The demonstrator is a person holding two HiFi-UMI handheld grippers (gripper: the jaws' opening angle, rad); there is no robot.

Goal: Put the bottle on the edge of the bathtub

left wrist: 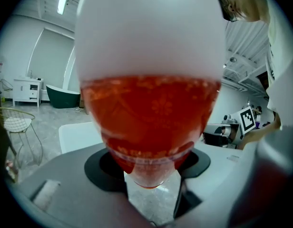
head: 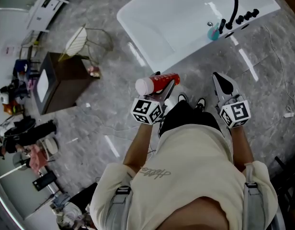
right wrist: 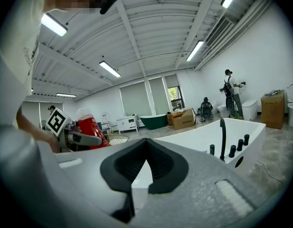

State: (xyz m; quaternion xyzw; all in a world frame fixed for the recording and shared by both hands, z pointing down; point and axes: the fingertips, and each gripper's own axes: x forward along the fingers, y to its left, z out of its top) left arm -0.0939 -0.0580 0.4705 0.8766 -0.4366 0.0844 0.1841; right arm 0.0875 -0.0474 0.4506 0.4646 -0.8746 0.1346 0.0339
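A red bottle (head: pixel 159 83) with a white cap lies sideways in my left gripper (head: pixel 167 89), whose jaws are shut on its body. In the left gripper view the bottle (left wrist: pixel 149 108) fills most of the picture, held between the pads above the left gripper (left wrist: pixel 149 175). The white bathtub (head: pixel 138 30) stands just ahead, with a black faucet (head: pixel 232 8) at its right end. To the right, my right gripper (head: pixel 221 83) is shut with nothing in it and points at the tub (right wrist: pixel 203 137). From the right gripper (right wrist: pixel 146 144) the bottle (right wrist: pixel 89 129) shows at left.
A teal cup (head: pixel 213 32) sits on the tub's rim by the faucet. A dark cabinet (head: pixel 61 80) and a wire chair (head: pixel 85 42) stand at left. Cables (head: pixel 286 99) lie on the floor at right. A person (right wrist: pixel 230 91) stands far off by the wall.
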